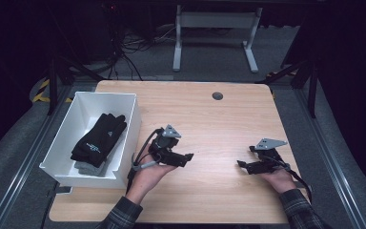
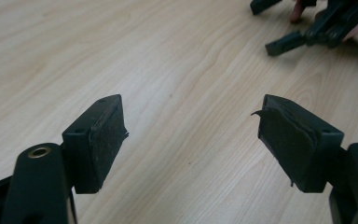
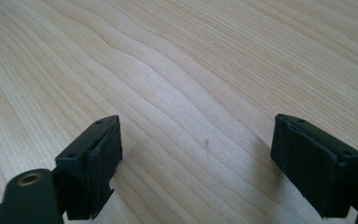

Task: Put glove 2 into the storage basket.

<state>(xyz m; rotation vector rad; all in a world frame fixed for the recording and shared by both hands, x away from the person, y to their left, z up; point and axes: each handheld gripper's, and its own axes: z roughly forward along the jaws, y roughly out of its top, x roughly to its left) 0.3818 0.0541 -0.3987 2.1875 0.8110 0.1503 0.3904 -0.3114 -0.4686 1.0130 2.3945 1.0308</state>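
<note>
Gloves (image 1: 100, 138): black knit pair, lying lengthwise in the white bin (image 1: 129, 125) at the table's left edge, fingers pointing away from the person. Stacked on a grey piece of fabric (image 1: 89, 168) that pokes out at the near end. Small light logo on the back of the top glove, unreadable.

Left gripper (image 1: 187, 157): jaws wide apart, nothing between them. Sits just right of the bin, close to the tabletop, pointing right toward the other hand. Pads (image 2: 107, 135) are flat black rectangular blocks faced with rough dark rubber or foam; edges frayed, one corner peeling on the far pad. Brass-coloured bushings at the jaw pivots. In the left gripper view bare wood shows between the pads.

Right gripper (image 1: 240, 164): jaws wide, empty. Held low over the right side of the table, pointing left. Same block pads (image 3: 105, 154), worn at the lower edge.

Both grippers carry a grey three-cornered plate (image 1: 172, 131) on top, cable trailing back past the wrist. Plaid sleeves at the bottom edge.

Table (image 1: 205, 119): light wood-grain laminate, rounded corners, dark round grommet (image 1: 217, 96) near the far edge.

Bin: rigid white plastic, rectangular, tall straight walls, open top. Well apart from the right gripper.
</note>
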